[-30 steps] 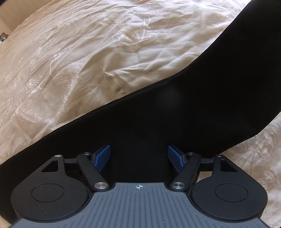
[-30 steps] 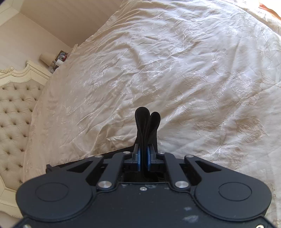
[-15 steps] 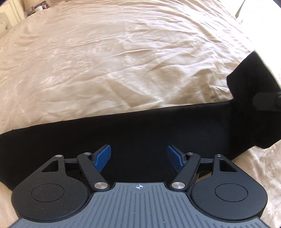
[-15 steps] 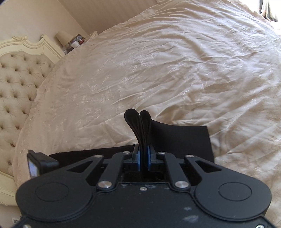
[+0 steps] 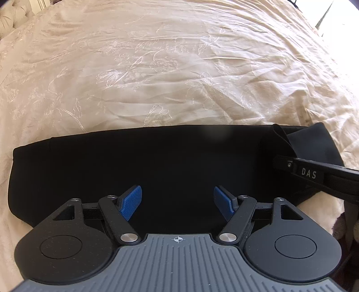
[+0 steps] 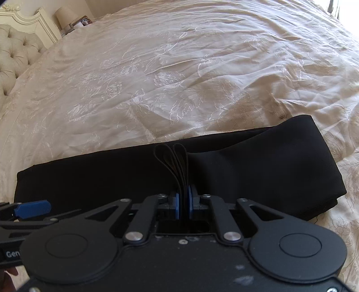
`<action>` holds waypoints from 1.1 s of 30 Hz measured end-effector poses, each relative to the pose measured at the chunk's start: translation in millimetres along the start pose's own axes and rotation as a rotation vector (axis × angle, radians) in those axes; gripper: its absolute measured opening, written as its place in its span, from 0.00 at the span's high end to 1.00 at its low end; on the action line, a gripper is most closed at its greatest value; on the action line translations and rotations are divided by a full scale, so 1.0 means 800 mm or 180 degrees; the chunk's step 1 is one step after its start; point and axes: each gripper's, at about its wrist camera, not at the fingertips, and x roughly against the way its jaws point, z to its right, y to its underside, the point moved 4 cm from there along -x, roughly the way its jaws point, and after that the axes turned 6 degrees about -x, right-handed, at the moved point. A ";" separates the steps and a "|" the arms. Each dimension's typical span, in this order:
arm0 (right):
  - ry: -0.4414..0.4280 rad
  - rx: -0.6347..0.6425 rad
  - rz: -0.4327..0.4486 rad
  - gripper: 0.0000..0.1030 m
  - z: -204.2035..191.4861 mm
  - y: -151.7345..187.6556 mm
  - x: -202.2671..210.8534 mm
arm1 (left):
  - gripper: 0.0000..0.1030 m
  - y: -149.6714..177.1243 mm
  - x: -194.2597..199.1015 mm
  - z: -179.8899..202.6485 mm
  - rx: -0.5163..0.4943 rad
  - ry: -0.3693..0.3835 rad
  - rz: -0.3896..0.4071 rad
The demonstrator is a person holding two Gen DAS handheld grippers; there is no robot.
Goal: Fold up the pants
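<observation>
Left wrist view. Pants point(image 5: 157, 170): black, lying as a long flat band across the near part of the bed point(image 5: 179, 67), which carries a cream embroidered cover. A second ago the pants ran as a slanting strip toward the upper right; now they lie level and doubled. Left gripper point(image 5: 177, 203): jaws released, blue pads point(image 5: 131, 202) spread well apart above the middle of the pants, nothing between them, the gap unchanged from a second ago. Right gripper's black arm, lettered "DAS", enters at the right end of the pants, where a fold of cloth stands raised.

Right wrist view. Right gripper point(image 6: 183, 205): jaws clenched on a bunch of looped hem layers of the pants point(image 6: 258, 170), the loops standing up just beyond the pads. A second ago only bare bed point(image 6: 179, 67) lay beyond the held loops; now the folded pants lie directly beneath them. Left gripper's blue pad point(image 6: 31, 208) shows over the left end of the pants. Tufted headboard point(image 6: 15, 49) and lamp point(image 6: 65, 14): far beyond the pants, upper left.
</observation>
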 end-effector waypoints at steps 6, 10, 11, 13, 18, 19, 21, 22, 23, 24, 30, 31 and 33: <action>0.0037 -0.0294 0.0190 0.76 -0.003 -0.012 0.000 | 0.32 0.002 0.001 0.006 -0.0048 0.0071 0.0003; -0.0073 -0.0258 -0.0054 0.66 -0.008 -0.006 -0.009 | 0.32 0.002 0.008 0.005 -0.0029 0.0062 0.0018; -0.0138 -0.0255 -0.0012 0.66 -0.009 -0.007 -0.001 | 0.32 0.001 0.010 0.004 -0.0010 0.0064 0.0028; -0.0306 -0.0280 0.0066 0.66 -0.007 -0.008 0.020 | 0.32 -0.002 0.013 0.004 0.0053 0.0068 0.0029; -0.0568 -0.0234 0.0207 0.66 0.021 -0.014 0.080 | 0.32 -0.019 0.023 0.022 0.0224 0.0084 0.0114; -0.0570 -0.0218 0.0225 0.66 0.031 -0.015 0.089 | 0.32 -0.023 0.022 0.031 0.0232 0.0096 0.0129; -0.0569 -0.0213 0.0221 0.66 0.054 -0.017 0.101 | 0.32 -0.030 0.019 0.050 0.0224 0.0089 0.0113; -0.0524 -0.0203 0.0195 0.66 0.070 -0.017 0.105 | 0.32 -0.035 0.017 0.063 0.0210 0.0105 0.0104; -0.0468 -0.0192 0.0181 0.66 0.083 -0.018 0.108 | 0.32 -0.039 0.015 0.075 0.0184 0.0150 0.0103; -0.0393 -0.0188 0.0181 0.66 0.100 -0.020 0.112 | 0.32 -0.043 0.011 0.088 0.0140 0.0194 0.0101; -0.0148 -0.0322 0.0181 0.73 0.179 -0.044 0.110 | 0.32 -0.059 -0.024 0.150 -0.0154 0.0152 0.0035; -0.0106 -0.0320 0.0181 0.79 0.188 -0.051 0.106 | 0.32 -0.058 -0.034 0.155 -0.0179 0.0125 -0.0021; -0.0062 -0.0335 0.0136 0.97 0.203 -0.066 0.098 | 0.32 -0.051 -0.057 0.157 -0.0227 -0.0001 -0.0218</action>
